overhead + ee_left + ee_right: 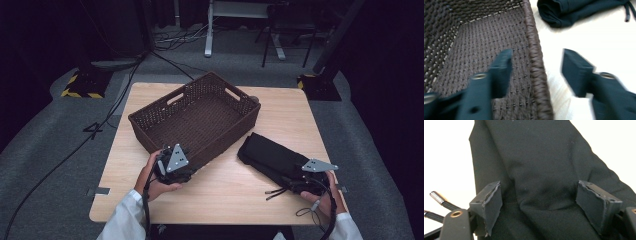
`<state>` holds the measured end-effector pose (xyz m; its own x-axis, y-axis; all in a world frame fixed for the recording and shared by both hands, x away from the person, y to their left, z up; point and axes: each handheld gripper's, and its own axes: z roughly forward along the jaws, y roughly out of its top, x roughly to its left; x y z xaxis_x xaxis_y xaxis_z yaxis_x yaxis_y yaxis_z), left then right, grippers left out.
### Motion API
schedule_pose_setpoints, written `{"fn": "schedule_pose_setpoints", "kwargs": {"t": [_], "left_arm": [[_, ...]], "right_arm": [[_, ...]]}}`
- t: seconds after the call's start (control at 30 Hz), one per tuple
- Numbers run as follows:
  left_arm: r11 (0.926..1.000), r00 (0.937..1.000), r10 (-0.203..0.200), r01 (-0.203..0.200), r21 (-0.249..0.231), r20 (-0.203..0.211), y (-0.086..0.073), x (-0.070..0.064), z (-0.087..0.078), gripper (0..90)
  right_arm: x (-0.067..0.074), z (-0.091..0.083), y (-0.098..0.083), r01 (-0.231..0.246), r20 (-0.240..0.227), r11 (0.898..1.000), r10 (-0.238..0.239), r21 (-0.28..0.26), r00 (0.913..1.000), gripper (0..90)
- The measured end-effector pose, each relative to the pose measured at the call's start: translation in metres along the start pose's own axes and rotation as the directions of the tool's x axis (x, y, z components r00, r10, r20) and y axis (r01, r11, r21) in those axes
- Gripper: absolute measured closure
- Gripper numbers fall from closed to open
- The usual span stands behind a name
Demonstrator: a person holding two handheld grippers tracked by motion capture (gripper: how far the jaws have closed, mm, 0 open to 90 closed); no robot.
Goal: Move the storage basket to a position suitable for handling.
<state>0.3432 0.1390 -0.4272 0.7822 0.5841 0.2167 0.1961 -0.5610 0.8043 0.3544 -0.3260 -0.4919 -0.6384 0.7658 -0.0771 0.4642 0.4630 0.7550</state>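
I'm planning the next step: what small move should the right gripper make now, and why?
Probably close the right gripper on the folded black garment: its jaws stand open over the fabric's near end. The left gripper straddles the wicker basket's rim, seemingly ready to steady it.

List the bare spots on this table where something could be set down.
Free: the strip left of the basket, and the front edge between the left gripper and the garment. The basket floor is also empty. Crowded: the right front, under garment and right gripper.
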Motion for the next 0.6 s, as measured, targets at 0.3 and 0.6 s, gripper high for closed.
{"fn": "schedule_pose_setpoints", "kwargs": {"t": [0.3, 0.6], "left_arm": [[0.9977, 0.9875, 0.067, -0.067, -0.003, 0.142, 0.001, 0.010, 0.008, 76.3], [0.9875, 0.9585, 0.156, -0.146, -0.058, 0.239, 0.006, 0.022, 0.020, 75.9]], "right_arm": [[0.012, 0.001, 0.001, 0.070, -0.071, 0.997, -0.071, -0.018, 0.9950, 23.9], [0.031, 0.006, 0.007, 0.179, -0.186, 0.983, -0.183, -0.037, 0.9653, 24.0]]}}
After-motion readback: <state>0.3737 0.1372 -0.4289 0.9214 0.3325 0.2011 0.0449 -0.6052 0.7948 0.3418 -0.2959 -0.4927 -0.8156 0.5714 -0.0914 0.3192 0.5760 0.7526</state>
